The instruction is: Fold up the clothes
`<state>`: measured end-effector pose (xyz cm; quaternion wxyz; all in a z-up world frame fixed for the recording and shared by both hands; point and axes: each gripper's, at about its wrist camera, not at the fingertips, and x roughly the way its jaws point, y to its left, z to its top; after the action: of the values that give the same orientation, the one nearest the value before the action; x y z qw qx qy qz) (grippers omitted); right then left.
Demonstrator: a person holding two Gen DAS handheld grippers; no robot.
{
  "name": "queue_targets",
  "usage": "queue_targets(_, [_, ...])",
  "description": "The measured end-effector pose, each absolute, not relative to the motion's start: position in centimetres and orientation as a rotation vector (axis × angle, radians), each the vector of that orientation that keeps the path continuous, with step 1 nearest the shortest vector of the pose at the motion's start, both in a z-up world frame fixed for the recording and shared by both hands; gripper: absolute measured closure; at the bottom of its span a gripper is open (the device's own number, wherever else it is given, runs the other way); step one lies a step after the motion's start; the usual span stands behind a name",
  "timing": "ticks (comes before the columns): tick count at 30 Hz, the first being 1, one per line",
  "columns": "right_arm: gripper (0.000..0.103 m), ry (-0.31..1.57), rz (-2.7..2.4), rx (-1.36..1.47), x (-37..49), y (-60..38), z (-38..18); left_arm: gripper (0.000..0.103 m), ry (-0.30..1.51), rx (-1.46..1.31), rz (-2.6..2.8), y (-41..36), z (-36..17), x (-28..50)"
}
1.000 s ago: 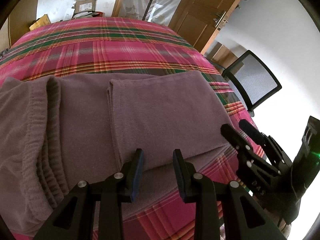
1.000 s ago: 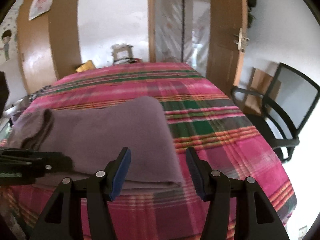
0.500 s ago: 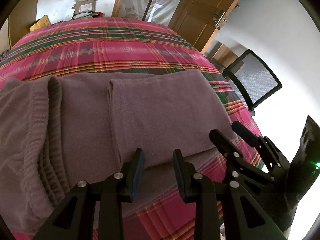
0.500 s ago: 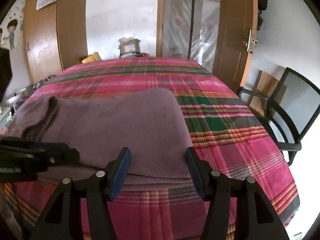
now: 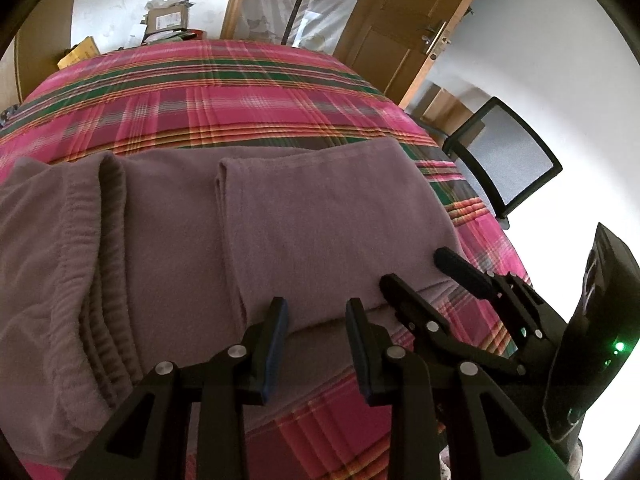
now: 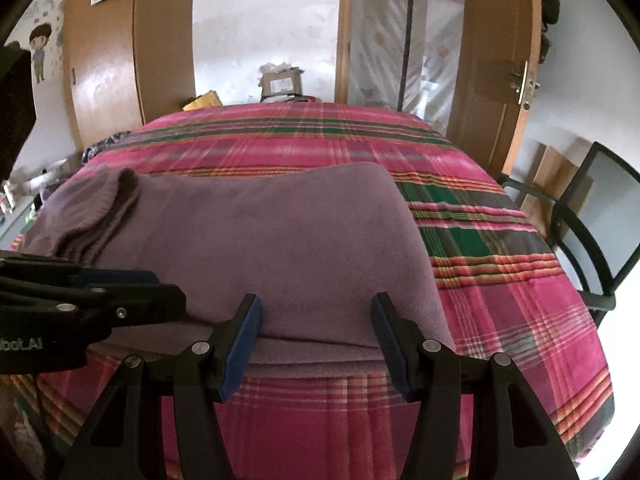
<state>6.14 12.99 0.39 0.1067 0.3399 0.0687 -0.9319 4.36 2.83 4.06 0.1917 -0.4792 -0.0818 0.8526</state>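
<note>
A: While both claws hover at the near edge, list item 1.

B: Item 1: mauve fleece garment (image 5: pixel 248 224), partly folded, lying on the bed (image 5: pixel 240 96) near its front edge; ribbed waistband (image 5: pixel 100 240) to the left, 1 folded panel on top at right.

A: Claws?

B: Left claw (image 5: pixel 316 344): released, nothing between the pads, just before the fold's near hem. Right claw (image 6: pixel 316 340): released, jaws wide, straddling the near hem without pinching it.

A: Advice for the step?

B: Likely the next fold. Catch all layers at the hem together, both claws level, then carry the edge over evenly so the panel does not skew.

A: Surroundings?

B: Item 2: pink-green plaid bedspread. Item 3: black mesh chair (image 6: pixel 592 232), right of the bed. Item 4: wooden door (image 6: pixel 500 80). Item 5: boxes (image 6: pixel 280 80) beyond the far end.
</note>
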Motion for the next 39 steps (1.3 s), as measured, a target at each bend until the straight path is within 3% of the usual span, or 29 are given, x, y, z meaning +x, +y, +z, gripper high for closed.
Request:
queue_targets(23, [0.044, 0.208, -2.726, 0.975, 7.4, 10.2, 0.6, 0.072, -0.183, -1.341, 2.558, -1.6, 5.4, 8.0])
queue_targets(39, [0.044, 0.29, -2.654, 0.784, 11.7, 4.9, 3.7, 0.072, -0.19, -1.279, 2.648, -6.0, 7.2, 11.6])
